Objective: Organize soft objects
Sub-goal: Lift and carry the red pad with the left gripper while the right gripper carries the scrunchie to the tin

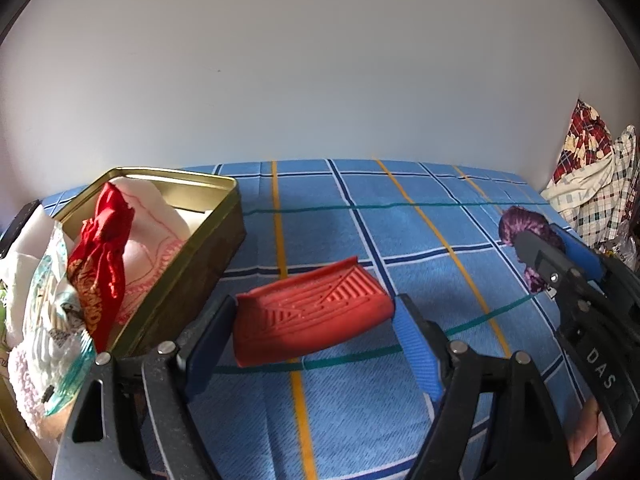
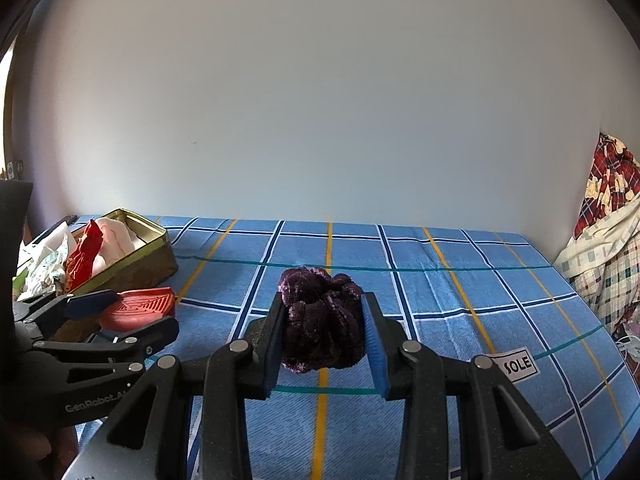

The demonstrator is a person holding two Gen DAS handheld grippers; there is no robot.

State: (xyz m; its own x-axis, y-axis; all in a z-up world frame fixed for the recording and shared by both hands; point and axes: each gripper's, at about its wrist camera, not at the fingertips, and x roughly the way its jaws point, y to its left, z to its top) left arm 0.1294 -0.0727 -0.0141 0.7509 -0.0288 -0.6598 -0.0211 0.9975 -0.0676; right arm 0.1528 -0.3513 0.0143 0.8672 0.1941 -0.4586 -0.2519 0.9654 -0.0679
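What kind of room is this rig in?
Probably a bedroom, with a bed as the work surface: a blue plaid sheet pushed against a bare white wall, and bunched plaid bedding or clothes piled at its right edge. A gold tin holds soft fabric items.
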